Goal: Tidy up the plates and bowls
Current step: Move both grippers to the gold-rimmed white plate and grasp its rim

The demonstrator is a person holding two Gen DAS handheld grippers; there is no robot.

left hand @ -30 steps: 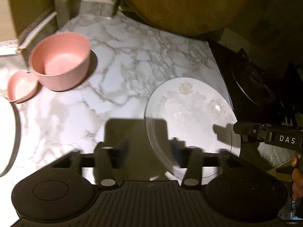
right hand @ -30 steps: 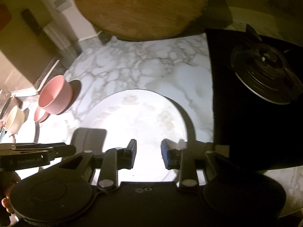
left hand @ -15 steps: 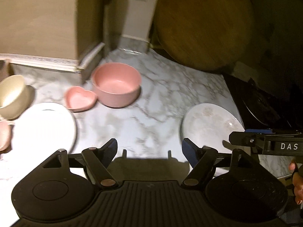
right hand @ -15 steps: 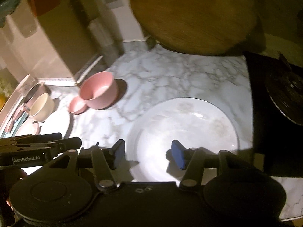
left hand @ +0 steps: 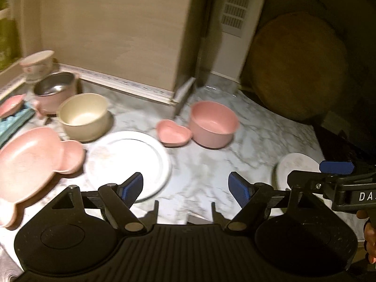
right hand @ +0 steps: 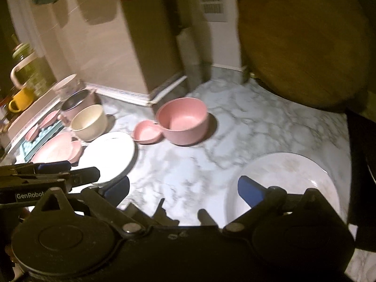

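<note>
My left gripper point(left hand: 185, 186) is open and empty above the marble counter, with a white plate point(left hand: 128, 162) just beyond its left finger. My right gripper point(right hand: 184, 189) is open and empty; a floral plate point(right hand: 289, 183) lies under its right finger and also shows in the left wrist view point(left hand: 298, 168). A pink bowl point(left hand: 212, 124) and a pink heart dish point(left hand: 174, 132) stand mid-counter. A cream bowl point(left hand: 82, 116) and a pink bear-shaped plate point(left hand: 33, 159) sit at the left.
A round wooden board point(right hand: 303, 40) leans at the back right. A black stove point(right hand: 363, 164) borders the right edge. A pink steel-lined pot point(left hand: 55, 92), a floral bowl point(left hand: 37, 63) and a blue drying mat point(left hand: 14, 122) crowd the far left. A wooden cabinet point(left hand: 112, 35) stands behind.
Both grippers have pulled up and back from the floral plate and opened wide. The left view has swung left, bringing the white plate, cream bowl and bear plate into sight.
</note>
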